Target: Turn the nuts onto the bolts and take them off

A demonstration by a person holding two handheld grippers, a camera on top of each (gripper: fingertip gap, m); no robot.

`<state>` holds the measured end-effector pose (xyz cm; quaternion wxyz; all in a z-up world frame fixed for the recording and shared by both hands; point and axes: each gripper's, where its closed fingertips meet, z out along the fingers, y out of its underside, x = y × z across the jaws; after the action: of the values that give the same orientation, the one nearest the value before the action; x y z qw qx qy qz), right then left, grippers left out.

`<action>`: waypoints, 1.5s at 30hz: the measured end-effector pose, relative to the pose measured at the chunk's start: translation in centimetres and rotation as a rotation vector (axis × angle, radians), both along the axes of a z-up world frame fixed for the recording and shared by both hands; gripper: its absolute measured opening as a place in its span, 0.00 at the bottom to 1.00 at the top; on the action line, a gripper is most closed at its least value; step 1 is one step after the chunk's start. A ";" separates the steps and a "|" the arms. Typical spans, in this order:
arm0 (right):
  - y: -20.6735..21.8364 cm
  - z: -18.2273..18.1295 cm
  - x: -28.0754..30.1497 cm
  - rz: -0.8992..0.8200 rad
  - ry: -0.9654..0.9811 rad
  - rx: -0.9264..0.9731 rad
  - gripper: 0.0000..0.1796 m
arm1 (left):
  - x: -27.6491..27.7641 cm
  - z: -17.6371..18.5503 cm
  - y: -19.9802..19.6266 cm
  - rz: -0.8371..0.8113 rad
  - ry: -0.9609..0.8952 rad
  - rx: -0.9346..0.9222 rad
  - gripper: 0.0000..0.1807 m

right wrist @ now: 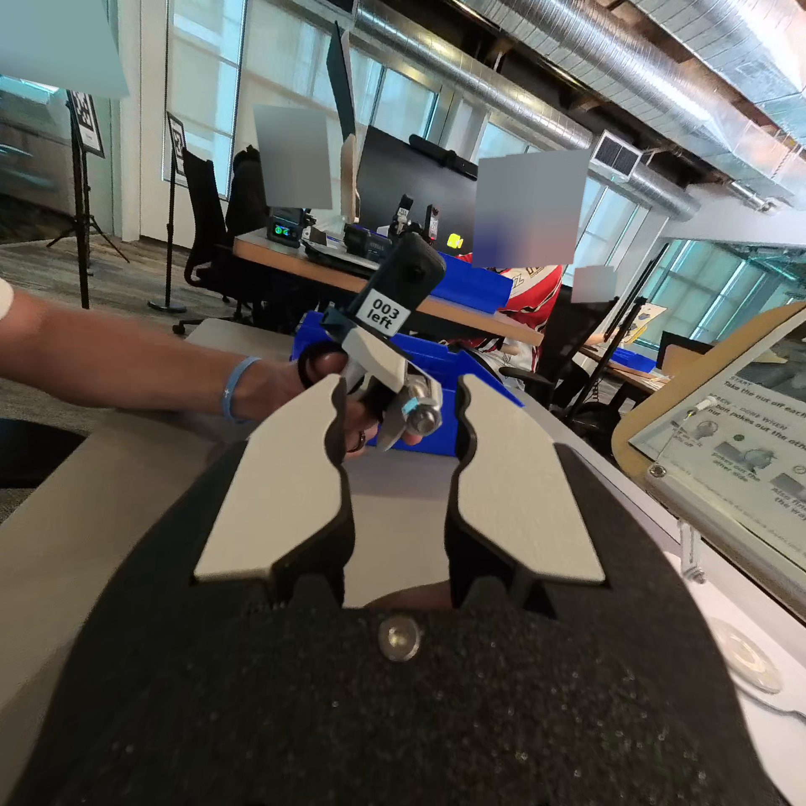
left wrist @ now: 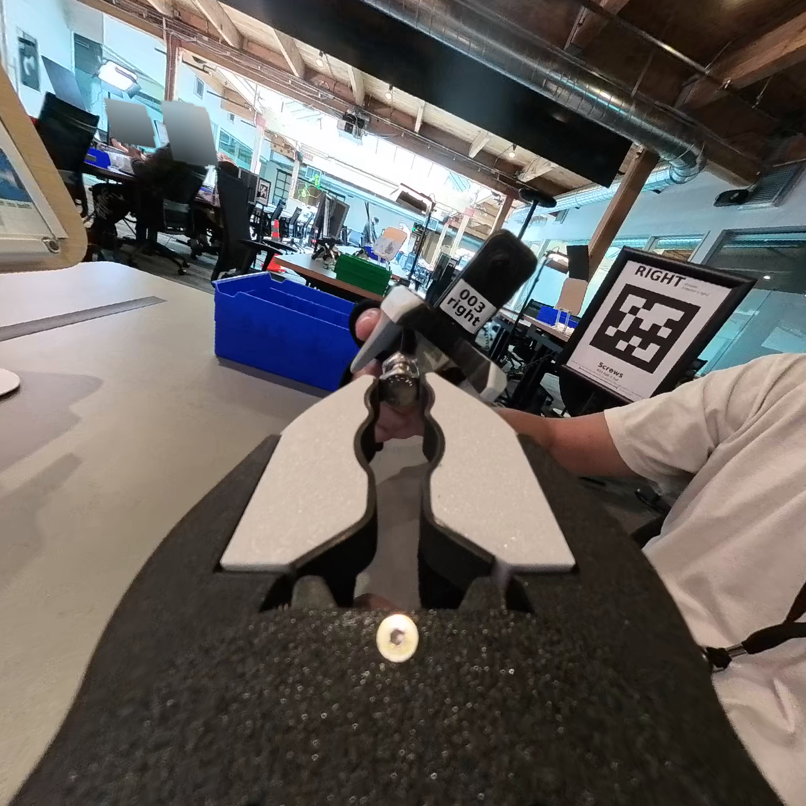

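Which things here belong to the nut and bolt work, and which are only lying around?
For the job:
- bolt with a nut on it
- left gripper, shut on it
- right gripper, open

Lying about:
- blue bin
- instruction board
- framed marker sign

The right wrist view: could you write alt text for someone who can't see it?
Seen from a handheld gripper whose two grey fingers stand apart, a second gripper ahead pinches a silver bolt with a nut on it, held in a person's hand. Behind are a blue bin on a grey table and an office.
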<state>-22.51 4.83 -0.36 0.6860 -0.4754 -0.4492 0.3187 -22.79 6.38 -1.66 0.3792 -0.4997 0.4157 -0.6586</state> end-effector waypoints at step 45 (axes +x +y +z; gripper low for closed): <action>1.7 -3.9 0.4 0.024 -0.136 -0.184 0.10 | 1.2 -1.8 -0.3 0.040 0.096 0.066 0.09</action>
<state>-22.10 6.51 -4.23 0.6037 -0.5516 -0.4690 0.3338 -21.64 6.08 -3.48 0.3881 -0.5262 0.4449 -0.6120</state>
